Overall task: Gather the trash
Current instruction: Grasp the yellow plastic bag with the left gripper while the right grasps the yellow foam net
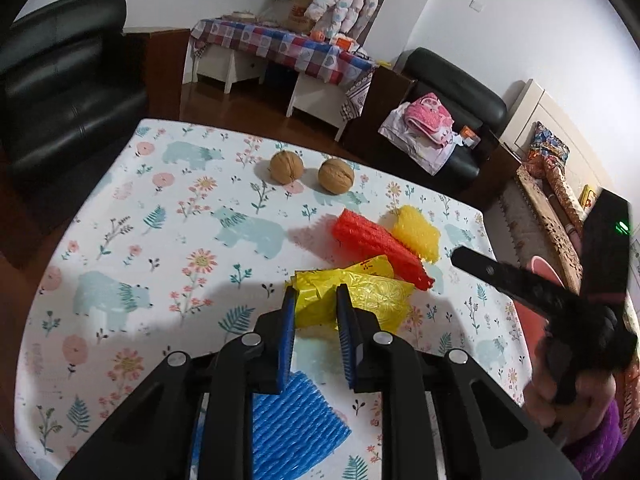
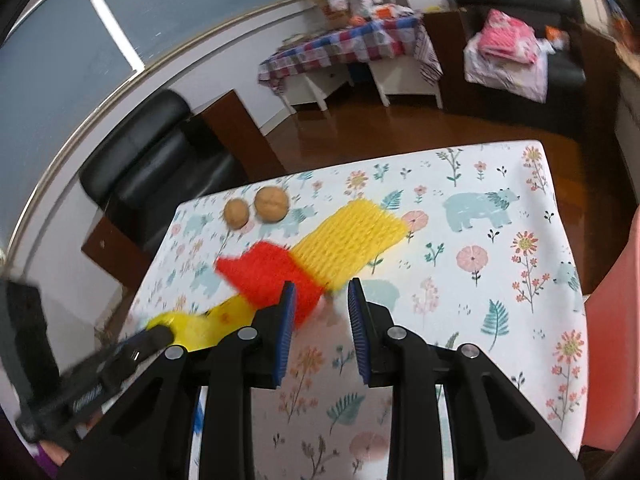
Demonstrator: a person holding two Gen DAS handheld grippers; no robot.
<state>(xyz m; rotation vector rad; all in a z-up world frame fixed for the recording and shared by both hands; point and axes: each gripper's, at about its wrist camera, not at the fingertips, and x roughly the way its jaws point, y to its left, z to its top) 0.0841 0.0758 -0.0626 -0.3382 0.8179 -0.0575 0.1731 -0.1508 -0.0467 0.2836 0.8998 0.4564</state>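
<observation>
Floral-clothed bench (image 1: 120, 248): left gripper (image 1: 316, 300) fingers clench the crinkled yellow plastic bag (image 1: 360, 292); right gripper (image 2: 322, 296) fingers, parted and empty, should next take the red foam net (image 2: 272, 276).

White walls (image 1: 500, 20); dark polished wood floor (image 2: 400, 136). Black leather armchairs (image 1: 60, 80) at both sides. White side table under checked cloth (image 1: 280, 46). Large window (image 2: 100, 40) behind, no daylight.

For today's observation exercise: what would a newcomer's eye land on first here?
Bright foam nets: a red foam net lies mid-table, overlapping a yellow foam net. The left gripper pinches a crumpled yellow plastic bag. Two walnuts sit near the table's far edge.
</observation>
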